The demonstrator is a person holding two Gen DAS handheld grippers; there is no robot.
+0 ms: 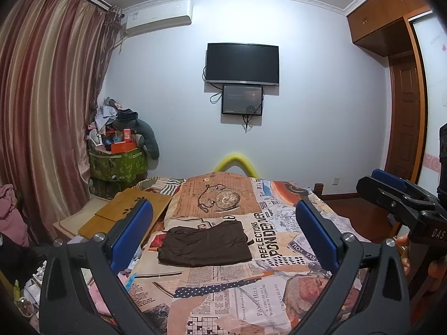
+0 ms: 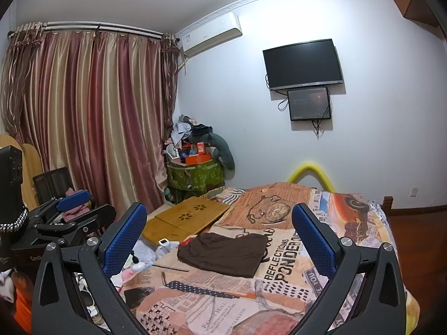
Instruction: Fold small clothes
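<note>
The brown garment (image 1: 205, 244) lies on the bed's printed cover (image 1: 223, 287) as a flat, roughly square packet with doubled edges — by the look of it, already folded at least once; whether a further fold is meant I cannot tell, and no other loose small piece waiting its turn shows on the cover, so the fold in hand seems nearly or wholly done.

It sits ahead of and below both tools, apart from them; nothing touches it. The left gripper (image 1: 223, 237) hangs above the near end of the bed with its blue pads (image 1: 315, 231) spread wide and nothing between them; the garment shows in the gap, but farther off, not within reach of the jaws. The right gripper (image 2: 219, 237) is likewise wide open and empty, with the garment framed between its fingers, a little right of centre; each tool also appears at the edge of the other's view, raised and clear of the cloth.

Outward: a wooden lap tray (image 2: 187, 220) lies on the bed to the garment's left; a heaped green bin (image 2: 195, 176) stands by the curtain (image 2: 92, 117); a television (image 1: 242, 64) hangs on the far wall.
</note>
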